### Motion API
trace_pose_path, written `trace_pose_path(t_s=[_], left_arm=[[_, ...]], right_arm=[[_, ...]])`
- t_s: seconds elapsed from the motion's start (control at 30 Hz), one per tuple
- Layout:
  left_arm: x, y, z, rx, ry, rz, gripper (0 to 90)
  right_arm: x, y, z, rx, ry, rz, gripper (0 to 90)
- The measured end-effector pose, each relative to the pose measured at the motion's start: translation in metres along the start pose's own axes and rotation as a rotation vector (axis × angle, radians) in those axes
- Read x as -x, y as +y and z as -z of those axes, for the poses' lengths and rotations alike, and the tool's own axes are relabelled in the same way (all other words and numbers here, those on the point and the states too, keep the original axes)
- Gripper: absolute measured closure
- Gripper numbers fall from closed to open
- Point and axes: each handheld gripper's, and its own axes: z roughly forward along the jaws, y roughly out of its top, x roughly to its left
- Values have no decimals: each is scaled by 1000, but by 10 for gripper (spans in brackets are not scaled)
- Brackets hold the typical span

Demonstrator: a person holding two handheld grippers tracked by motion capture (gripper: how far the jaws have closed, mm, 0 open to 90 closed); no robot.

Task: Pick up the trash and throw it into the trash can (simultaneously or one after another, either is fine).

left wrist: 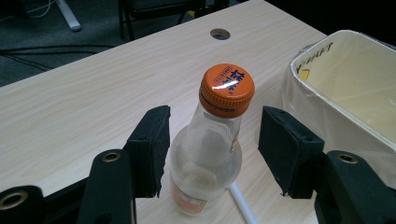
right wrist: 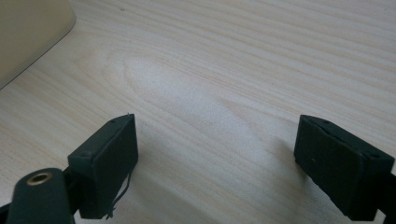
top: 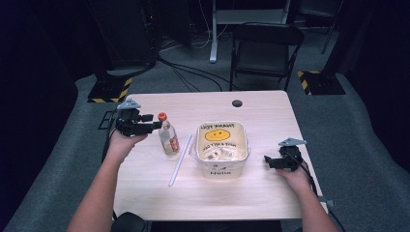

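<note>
Hovering at the neck of the bottle [left wrist: 205,158], the left gripper [left wrist: 212,140] has its 2 jaws spread on either side of the glass, a gap showing on both, nothing clamped. That bottle stands upright with its orange cap [left wrist: 227,89] on, toward the left edge of the table [top: 270,193], a white straw [top: 180,160] lying just beside it. Next over sits the tub [top: 223,166] with the smiley bag. Near the right edge, the right gripper [right wrist: 215,163] rests with jaws wide apart over bare wood.
</note>
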Motion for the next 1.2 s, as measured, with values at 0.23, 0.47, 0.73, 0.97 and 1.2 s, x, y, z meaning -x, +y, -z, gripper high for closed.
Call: trace_pose_path(t_s=[0.23,0.47,0.73,0.97,1.2], left_arm=[[2,2,-7,6,-8,-3,438],[3,3,-13,11,-8,2,440],[6,5,-22,9,-6,-9,485],[8,6,-27,-1,37,-33,588],[14,11,-24,-11,60,-84,625]], right_arm=[[0,0,0,1,0,-2,127],[0,0,0,0,2,-2,127],[0,0,0,0,3,-1,127],[0,0,0,1,4,1,127],[0,0,0,2,5,0,127]])
